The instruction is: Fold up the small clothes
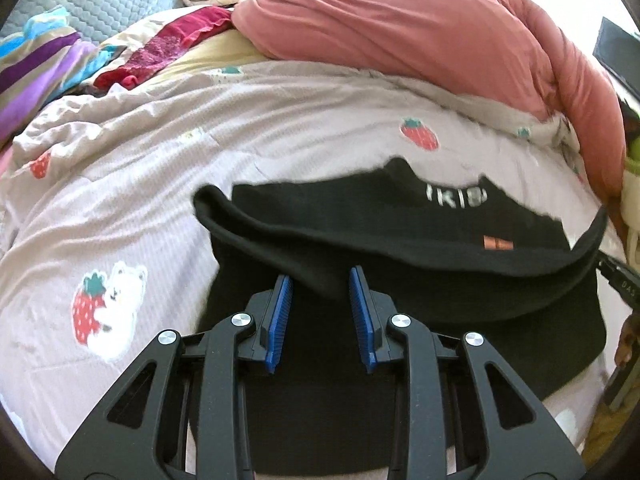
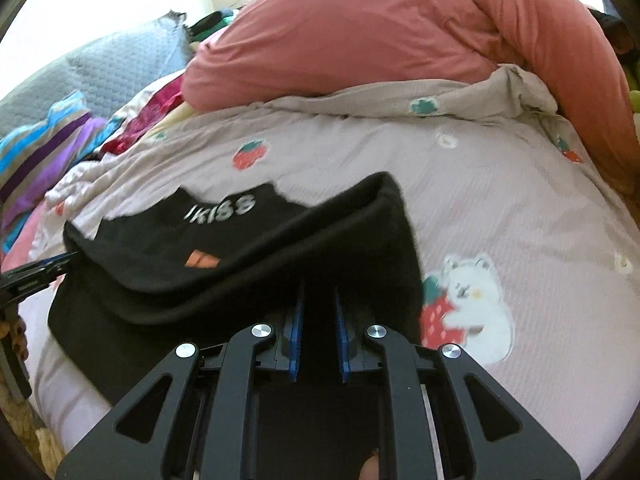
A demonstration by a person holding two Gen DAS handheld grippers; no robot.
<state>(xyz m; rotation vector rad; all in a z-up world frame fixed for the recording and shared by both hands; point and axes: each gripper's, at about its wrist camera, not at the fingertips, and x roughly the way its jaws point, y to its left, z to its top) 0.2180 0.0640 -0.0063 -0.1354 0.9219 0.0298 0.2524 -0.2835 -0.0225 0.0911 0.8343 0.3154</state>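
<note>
Both hand-held grippers, left [image 1: 321, 280] and right [image 2: 319, 296], pinch the soft black knit garment [image 2: 224, 248] on the strawberry-print bed quilt [image 2: 500, 208]; we carry its lifted hem evenly forward.

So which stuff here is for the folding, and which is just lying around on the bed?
For the folding:
black garment
left gripper
right gripper

Just lying about:
pink duvet
striped cloth
red cloth
grey quilted pillow
strawberry bedsheet
</note>
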